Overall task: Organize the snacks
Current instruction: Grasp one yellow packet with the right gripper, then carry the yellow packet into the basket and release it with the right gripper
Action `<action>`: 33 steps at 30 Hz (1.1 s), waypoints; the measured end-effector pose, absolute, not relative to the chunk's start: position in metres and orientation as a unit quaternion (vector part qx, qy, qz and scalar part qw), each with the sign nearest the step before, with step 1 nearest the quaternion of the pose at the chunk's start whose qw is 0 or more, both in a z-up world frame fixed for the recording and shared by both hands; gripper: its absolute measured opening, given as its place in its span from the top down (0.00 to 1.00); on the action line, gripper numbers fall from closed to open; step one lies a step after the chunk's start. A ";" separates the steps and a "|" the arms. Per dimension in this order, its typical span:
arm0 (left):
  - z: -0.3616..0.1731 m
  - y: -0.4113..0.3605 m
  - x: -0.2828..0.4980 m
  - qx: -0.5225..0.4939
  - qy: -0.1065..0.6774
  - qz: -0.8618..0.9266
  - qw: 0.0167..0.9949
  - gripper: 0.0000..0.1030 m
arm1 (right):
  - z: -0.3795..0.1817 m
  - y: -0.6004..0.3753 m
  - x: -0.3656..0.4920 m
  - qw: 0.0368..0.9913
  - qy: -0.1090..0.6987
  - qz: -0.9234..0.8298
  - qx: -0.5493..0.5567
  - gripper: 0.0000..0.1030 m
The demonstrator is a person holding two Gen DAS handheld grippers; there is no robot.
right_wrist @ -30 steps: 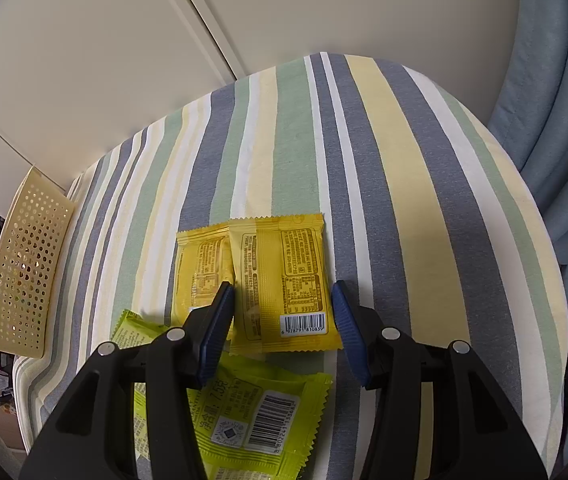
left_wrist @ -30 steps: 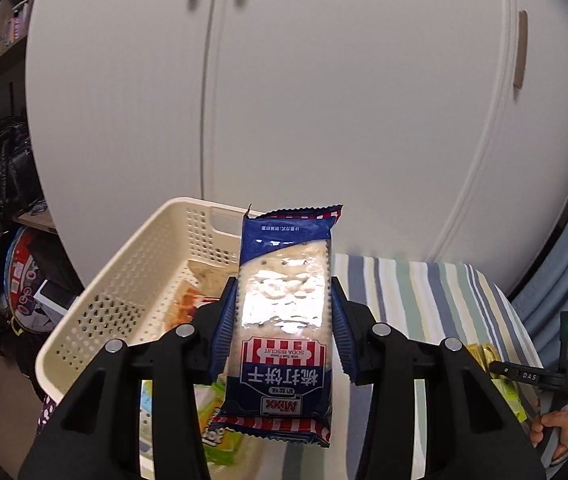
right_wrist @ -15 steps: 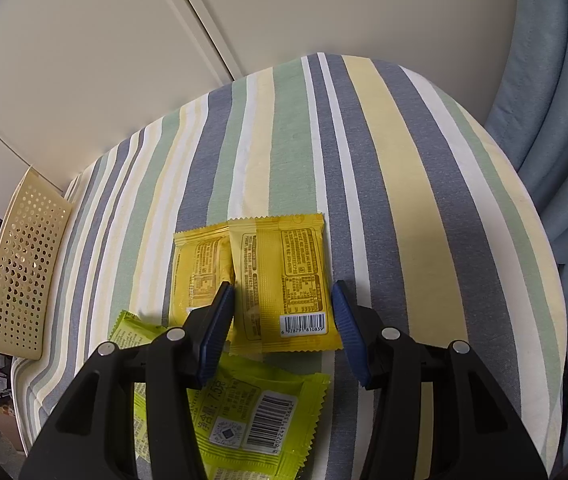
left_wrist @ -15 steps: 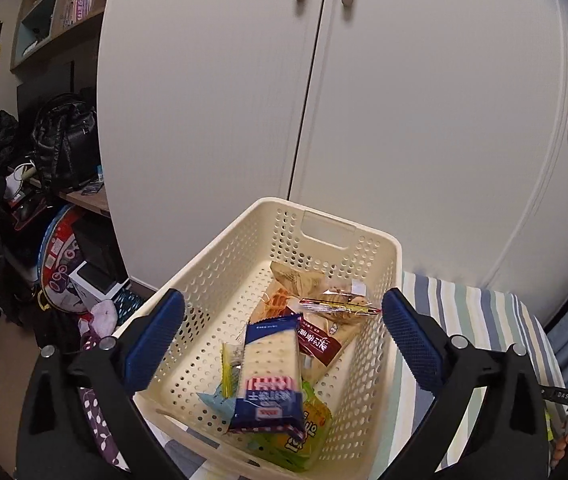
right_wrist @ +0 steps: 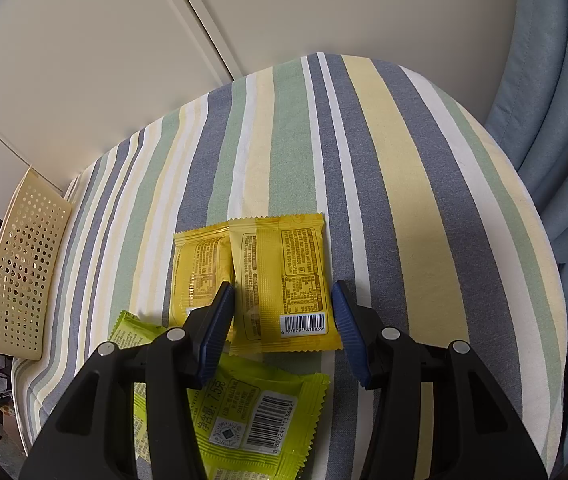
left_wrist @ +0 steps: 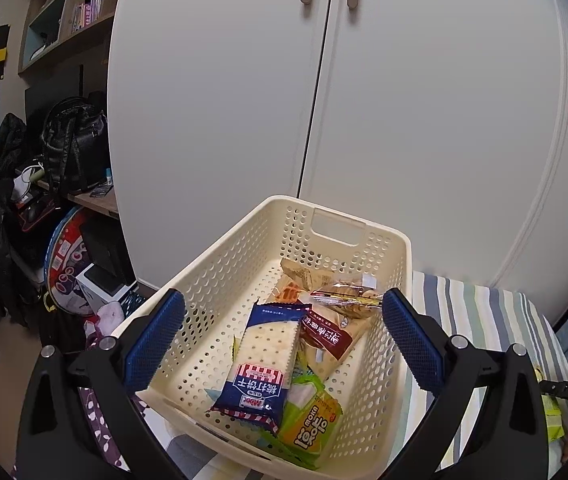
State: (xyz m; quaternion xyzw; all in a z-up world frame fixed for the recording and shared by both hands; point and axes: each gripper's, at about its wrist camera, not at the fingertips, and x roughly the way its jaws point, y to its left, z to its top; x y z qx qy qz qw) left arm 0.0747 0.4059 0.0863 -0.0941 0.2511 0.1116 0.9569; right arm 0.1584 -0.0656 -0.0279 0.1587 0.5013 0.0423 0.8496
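Observation:
In the left wrist view a cream perforated basket [left_wrist: 223, 280] holds several snack packets, with a blue soda-biscuit pack [left_wrist: 261, 364] lying on top near the front. My left gripper [left_wrist: 284, 340] hovers over the basket, open wide, nothing between its fingers. In the right wrist view two yellow packets [right_wrist: 284, 276] [right_wrist: 199, 268] lie side by side on the striped cloth, and a lime-green packet [right_wrist: 251, 416] lies closer to me. My right gripper [right_wrist: 281, 320] is open, its fingers either side of the right-hand yellow packet's near end, just above it.
The basket [right_wrist: 19, 272] sits at the left edge of the striped table [right_wrist: 404, 184]. White cabinet doors [left_wrist: 404, 120] stand behind. Bags and clutter fill shelves at the left [left_wrist: 63, 152]. A blue curtain [right_wrist: 556, 120] hangs to the right.
My left gripper opened and let the blue biscuit pack drop into the basket, then drew back and up. The right gripper has stayed still over the yellow packet.

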 end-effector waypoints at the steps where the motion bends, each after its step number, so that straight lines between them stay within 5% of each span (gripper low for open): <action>1: 0.086 0.404 0.074 -0.092 0.250 0.110 0.958 0.03 | -0.028 -0.066 0.158 0.849 0.502 0.042 0.159 0.51; 14: 0.084 0.409 0.071 -0.110 0.249 0.098 0.957 0.03 | -0.024 -0.039 0.170 0.848 0.525 -0.006 0.072 0.45; 24: 0.085 0.418 0.068 -0.125 0.244 0.096 0.957 0.03 | -0.023 -0.045 0.170 0.847 0.529 -0.043 0.040 0.54; 33: 0.088 0.429 0.066 -0.134 0.234 0.112 0.956 0.03 | 0.034 -0.030 0.160 0.880 0.470 -0.023 0.068 0.54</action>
